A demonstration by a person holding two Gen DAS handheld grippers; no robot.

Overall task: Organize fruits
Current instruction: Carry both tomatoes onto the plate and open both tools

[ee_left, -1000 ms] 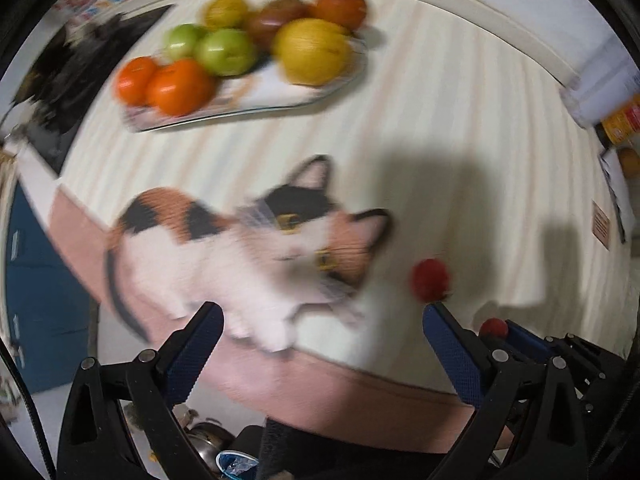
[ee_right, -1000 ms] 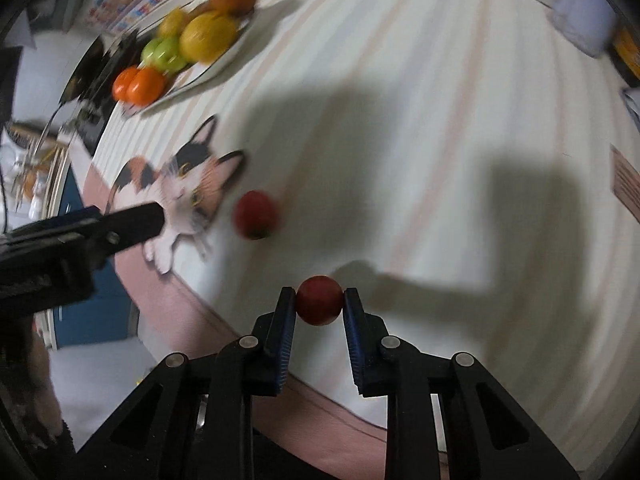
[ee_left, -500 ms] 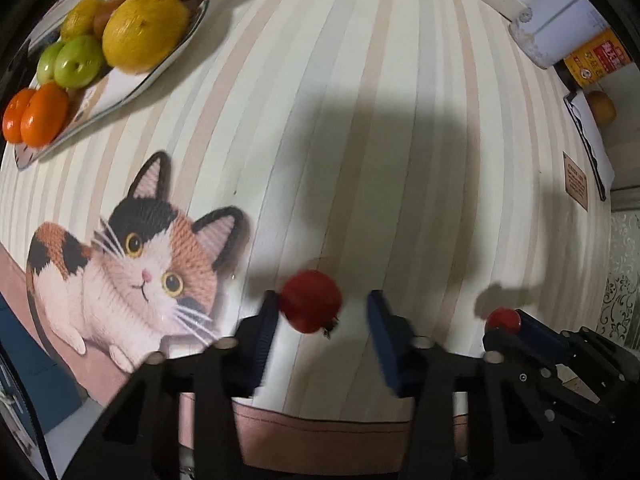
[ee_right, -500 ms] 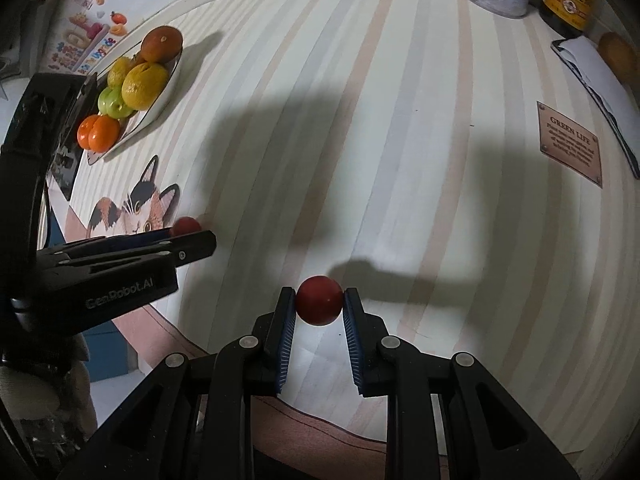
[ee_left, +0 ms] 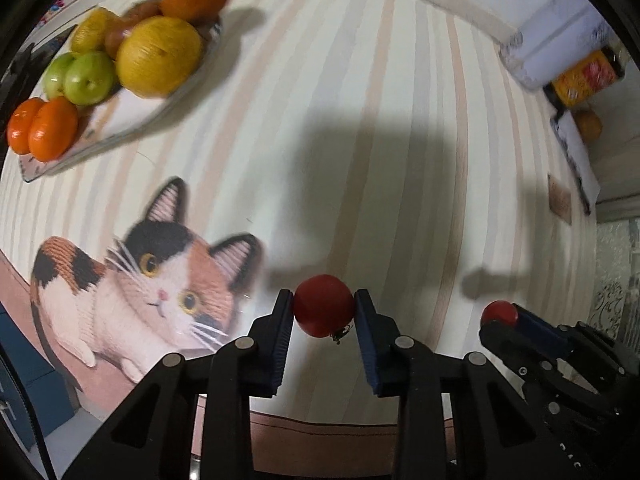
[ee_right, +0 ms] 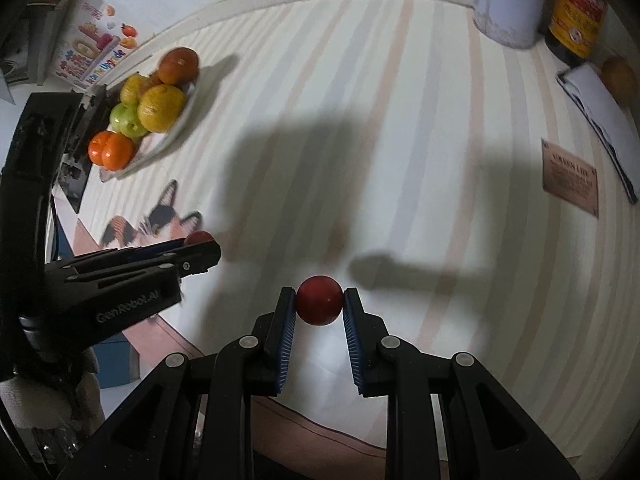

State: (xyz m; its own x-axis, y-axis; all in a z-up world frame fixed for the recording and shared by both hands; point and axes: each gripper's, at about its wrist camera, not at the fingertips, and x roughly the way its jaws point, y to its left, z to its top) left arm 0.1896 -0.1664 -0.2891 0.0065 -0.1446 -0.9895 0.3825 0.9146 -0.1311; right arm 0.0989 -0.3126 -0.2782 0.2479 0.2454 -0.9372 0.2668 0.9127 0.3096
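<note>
My left gripper (ee_left: 324, 308) is shut on a small red tomato (ee_left: 323, 305) and holds it above the striped tablecloth, just right of the printed cat (ee_left: 148, 276). My right gripper (ee_right: 319, 304) is shut on a second red tomato (ee_right: 319, 300) and shows in the left wrist view (ee_left: 500, 314) at the lower right. A white plate (ee_left: 132, 114) at the far left holds oranges, green apples, a big yellow fruit and several others; it also shows in the right wrist view (ee_right: 176, 128). The left gripper (ee_right: 200, 240) shows at the left of the right wrist view.
A white cylinder (ee_right: 508, 4) and a dark bottle with a yellow label (ee_right: 576, 8) stand at the far right edge. A folded paper (ee_right: 600, 120), a brownish fruit (ee_right: 620, 76) and a brown tag (ee_right: 570, 178) lie on the right.
My left gripper closed on the tomato that lay on the cloth and now grips it. My right gripper keeps its tomato and has shifted only slightly.
</note>
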